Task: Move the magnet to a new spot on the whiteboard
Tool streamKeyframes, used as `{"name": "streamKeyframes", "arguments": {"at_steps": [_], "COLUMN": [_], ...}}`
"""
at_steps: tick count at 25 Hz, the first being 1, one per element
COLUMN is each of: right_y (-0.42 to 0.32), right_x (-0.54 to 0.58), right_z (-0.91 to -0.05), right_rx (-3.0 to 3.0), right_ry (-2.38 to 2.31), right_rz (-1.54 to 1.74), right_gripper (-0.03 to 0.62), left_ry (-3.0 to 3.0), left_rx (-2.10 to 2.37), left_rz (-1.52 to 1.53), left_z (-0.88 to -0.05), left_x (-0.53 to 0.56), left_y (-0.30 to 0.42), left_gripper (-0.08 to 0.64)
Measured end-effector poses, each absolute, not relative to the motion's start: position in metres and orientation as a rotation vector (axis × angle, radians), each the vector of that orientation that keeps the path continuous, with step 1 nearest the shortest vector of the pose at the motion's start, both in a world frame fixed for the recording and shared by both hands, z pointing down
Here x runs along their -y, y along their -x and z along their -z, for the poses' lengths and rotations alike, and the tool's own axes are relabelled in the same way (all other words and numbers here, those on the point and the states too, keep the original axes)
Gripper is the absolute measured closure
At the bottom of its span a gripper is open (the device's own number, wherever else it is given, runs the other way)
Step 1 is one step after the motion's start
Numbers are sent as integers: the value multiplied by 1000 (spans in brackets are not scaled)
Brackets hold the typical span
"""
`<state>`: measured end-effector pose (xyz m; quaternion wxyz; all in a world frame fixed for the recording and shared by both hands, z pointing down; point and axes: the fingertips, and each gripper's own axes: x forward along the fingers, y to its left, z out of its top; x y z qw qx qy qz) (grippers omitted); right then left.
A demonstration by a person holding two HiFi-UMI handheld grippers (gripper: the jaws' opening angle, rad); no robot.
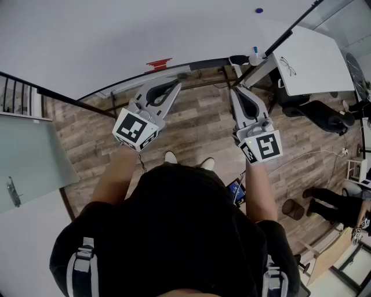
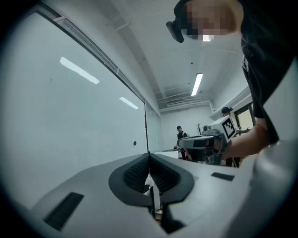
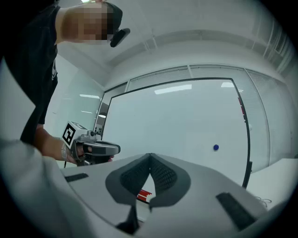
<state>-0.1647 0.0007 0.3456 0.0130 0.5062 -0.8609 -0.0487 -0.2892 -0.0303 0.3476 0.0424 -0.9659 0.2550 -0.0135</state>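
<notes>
Head view is half filled by the person's dark torso, and the frame cuts off the top of the whiteboard (image 1: 116, 35). The blue magnet (image 1: 258, 10) is only a small dot high on the board, well apart from both grippers. A small red object (image 1: 159, 62) lies on the board's tray, too small to identify. In the right gripper view only a sliver of it shows, through the gap behind the jaws.

In the right gripper view the magnet sits near the board's black right-hand frame edge. Bare white surface runs wide to its left and above it. A white table (image 1: 313, 58) with a pair of glasses (image 1: 288, 65) stands just right of the board, and wood floor (image 1: 197, 125) lies beneath the grippers.

The left gripper (image 1: 177, 83) has its jaws closed tip to tip, with nothing between them. The right gripper (image 1: 233, 90) is likewise closed and empty. Both point toward the board and touch nothing.
</notes>
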Motion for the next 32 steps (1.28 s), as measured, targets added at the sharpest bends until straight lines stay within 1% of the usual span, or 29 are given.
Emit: {"name": "streamKeyframes", "arguments": {"at_steps": [5,13,32], "right_y": [148,114,52], "right_x": [-24,-39,-68], "right_z": [-349,-349,-351], "right_rx": [2710,2733,2780], "right_ry": [-1566,-1545,-1492], "right_rz": [90,85,47], "right_gripper": [591,592,591], "left_ry": [3007,3017,2993], "left_rx": [-784,-755,-793], "left_rz": [51,69,99], "left_z": [-354,-352,-351], "left_x": [-1,-23,-55], "left_y": [264,217,151], "left_gripper": [555,555,555]}}
